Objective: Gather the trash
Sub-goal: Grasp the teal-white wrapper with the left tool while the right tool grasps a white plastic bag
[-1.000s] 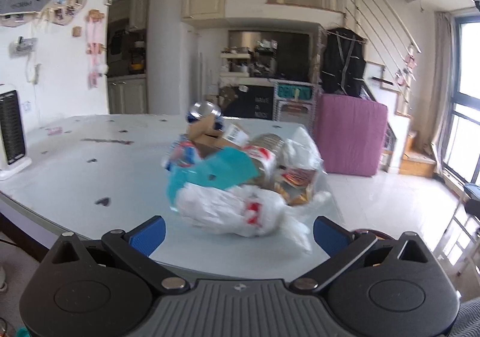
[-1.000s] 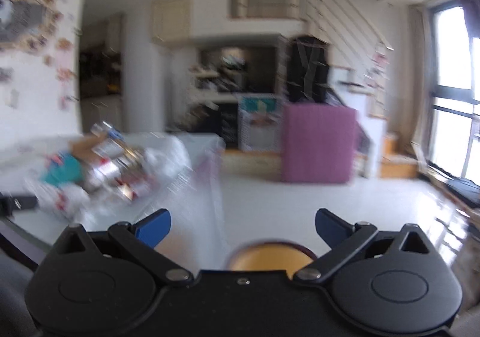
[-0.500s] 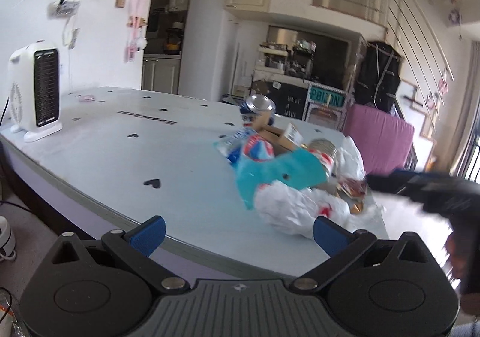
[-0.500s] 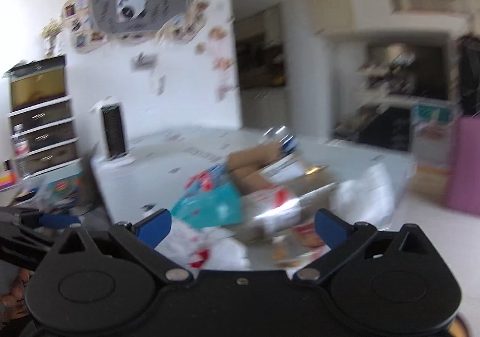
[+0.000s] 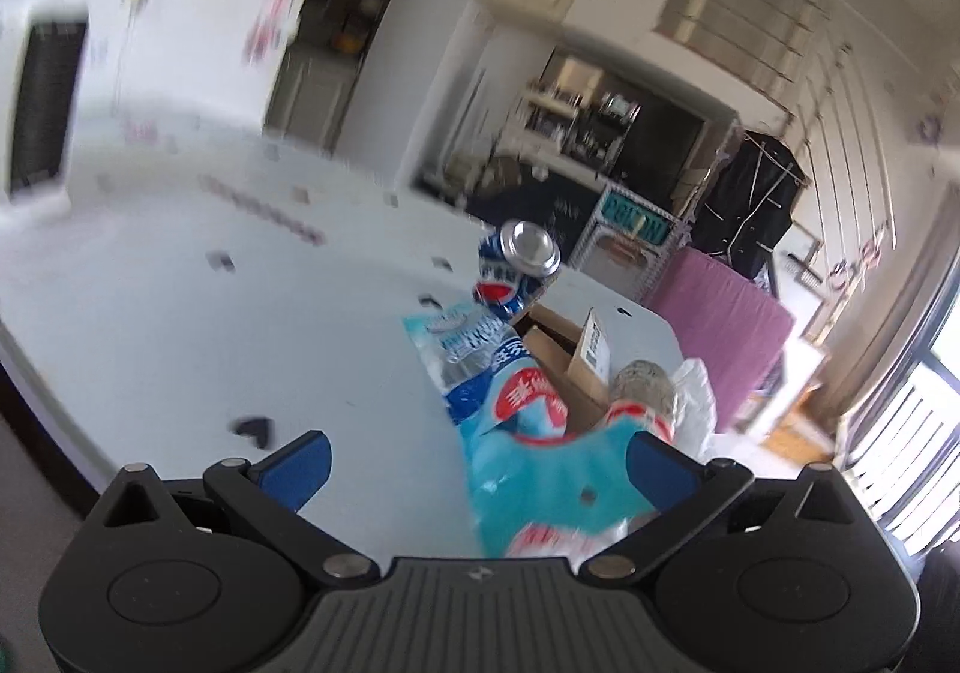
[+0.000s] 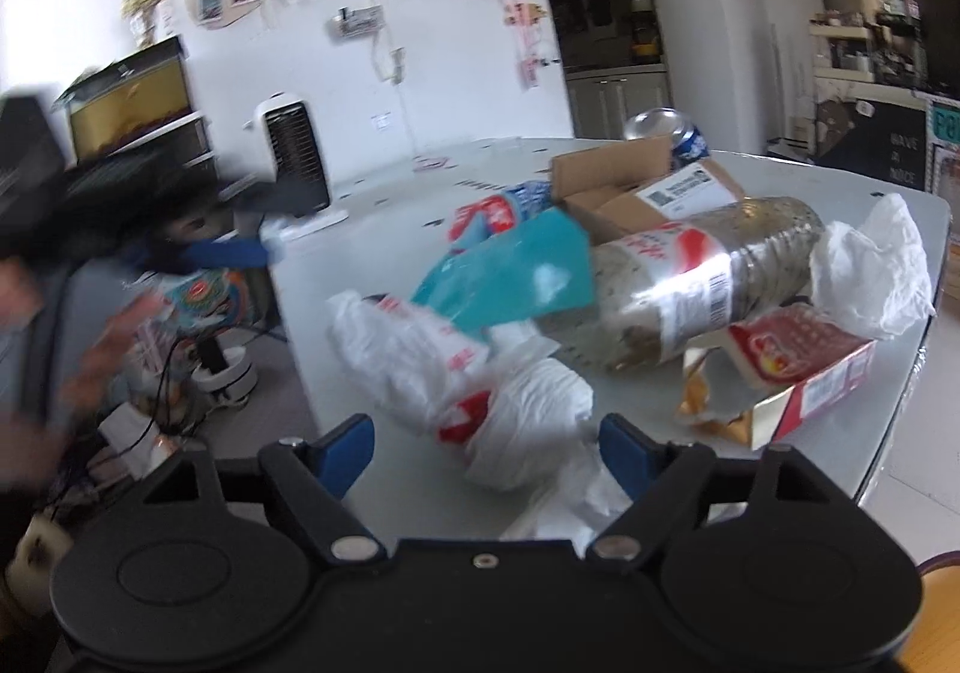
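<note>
A trash pile lies on the pale table (image 6: pixel 372 205): a white plastic bag (image 6: pixel 480 385), a teal bag (image 6: pixel 510 271), a large clear bottle (image 6: pixel 708 277), a red carton (image 6: pixel 804 367), a cardboard box (image 6: pixel 630 193) and a blue can (image 6: pixel 666 130). My right gripper (image 6: pixel 486 451) hangs low over the white bag. Its jaws are closing with the bag between them, and the pads are not pressing on it. My left gripper (image 5: pixel 477 463) is open at the pile's other side, with the teal bag (image 5: pixel 552 487) partly between its fingers. The can (image 5: pixel 519 268) stands behind.
A white heater (image 6: pixel 297 157) stands on the table's far left. A purple cabinet (image 5: pixel 720 325) is beyond the table. The left gripper's blue finger (image 6: pixel 234 253) and a blurred hand (image 6: pixel 102 349) show off the table's left edge. The table edge runs close under both grippers.
My right gripper swung from the room onto the pile, came down close over the white bag, and its jaws narrowed. My left gripper rolled and moved in towards the teal bag.
</note>
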### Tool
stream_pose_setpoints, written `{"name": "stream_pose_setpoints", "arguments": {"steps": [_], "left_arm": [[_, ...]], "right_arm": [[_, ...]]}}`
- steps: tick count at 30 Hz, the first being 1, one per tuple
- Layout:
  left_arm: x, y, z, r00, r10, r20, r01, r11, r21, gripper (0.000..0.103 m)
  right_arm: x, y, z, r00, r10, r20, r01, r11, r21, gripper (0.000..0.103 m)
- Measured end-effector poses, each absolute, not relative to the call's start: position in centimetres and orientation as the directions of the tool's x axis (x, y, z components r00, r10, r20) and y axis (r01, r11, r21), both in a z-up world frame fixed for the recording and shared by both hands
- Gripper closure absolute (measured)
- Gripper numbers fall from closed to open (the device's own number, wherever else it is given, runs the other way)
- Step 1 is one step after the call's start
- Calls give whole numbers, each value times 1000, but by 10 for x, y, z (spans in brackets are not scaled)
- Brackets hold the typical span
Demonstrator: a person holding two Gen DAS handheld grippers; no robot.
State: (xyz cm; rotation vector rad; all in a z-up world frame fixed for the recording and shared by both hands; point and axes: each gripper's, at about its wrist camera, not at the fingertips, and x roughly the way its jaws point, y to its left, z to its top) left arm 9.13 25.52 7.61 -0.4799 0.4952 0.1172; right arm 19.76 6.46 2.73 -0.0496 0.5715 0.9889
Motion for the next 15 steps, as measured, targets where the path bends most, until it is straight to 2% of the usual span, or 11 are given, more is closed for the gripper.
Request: {"name": "stream_pose_setpoints", "arguments": {"steps": [4, 12, 15], "left_arm": [[136, 274, 72, 842, -89, -532, -240, 821, -518, 1], [206, 283, 50, 770, -92, -632, -311, 810, -497, 2], [219, 289, 40, 756, -111, -645, -327, 790, -519, 10]], "right_arm": [[185, 64, 28, 362, 794, -489, -834, 510, 211, 24], [192, 64, 20, 374, 792, -483, -831, 517, 205, 28], [201, 66, 15, 365, 803, -471, -827, 512, 231, 29]]}}
